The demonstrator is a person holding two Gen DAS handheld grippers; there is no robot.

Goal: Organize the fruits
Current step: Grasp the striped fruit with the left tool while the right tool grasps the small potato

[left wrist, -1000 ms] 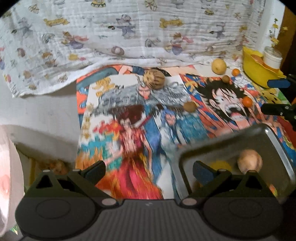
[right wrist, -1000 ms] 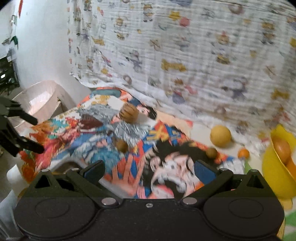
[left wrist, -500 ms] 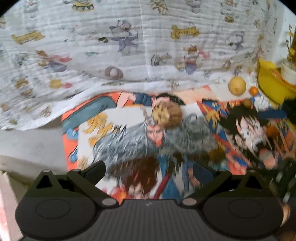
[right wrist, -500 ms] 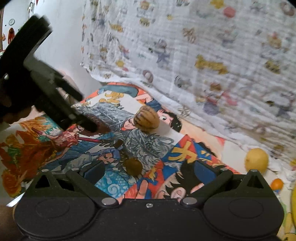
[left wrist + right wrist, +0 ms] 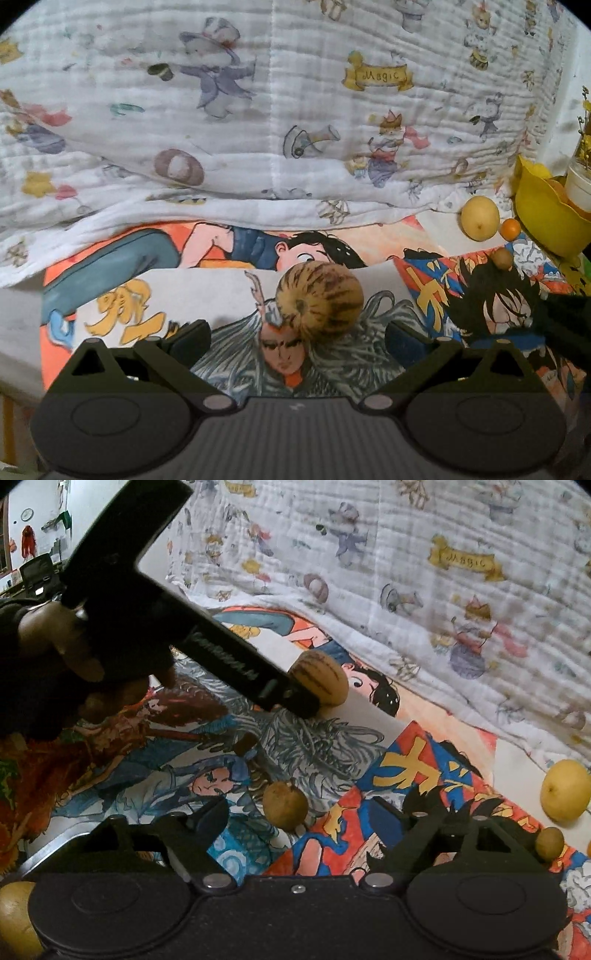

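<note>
Left wrist view: we hold our left gripper [image 5: 297, 334] with jaws spread wide, and the striped melon [image 5: 320, 300] sits on the poster-covered bench [image 5: 207, 291] just ahead between its fingertips, untouched. Our right gripper [image 5: 295, 814] is also spread; a small brown fruit [image 5: 285, 805] lies between its fingers, with a yellow pear [image 5: 564, 794] farther right.

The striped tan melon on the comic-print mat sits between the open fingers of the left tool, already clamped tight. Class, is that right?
Not quite. The striped tan melon does sit on the comic-print mat ahead of the left tool, but it is not clamped: the left wrist view shows the fingers wide apart, touching neither side.
</note>
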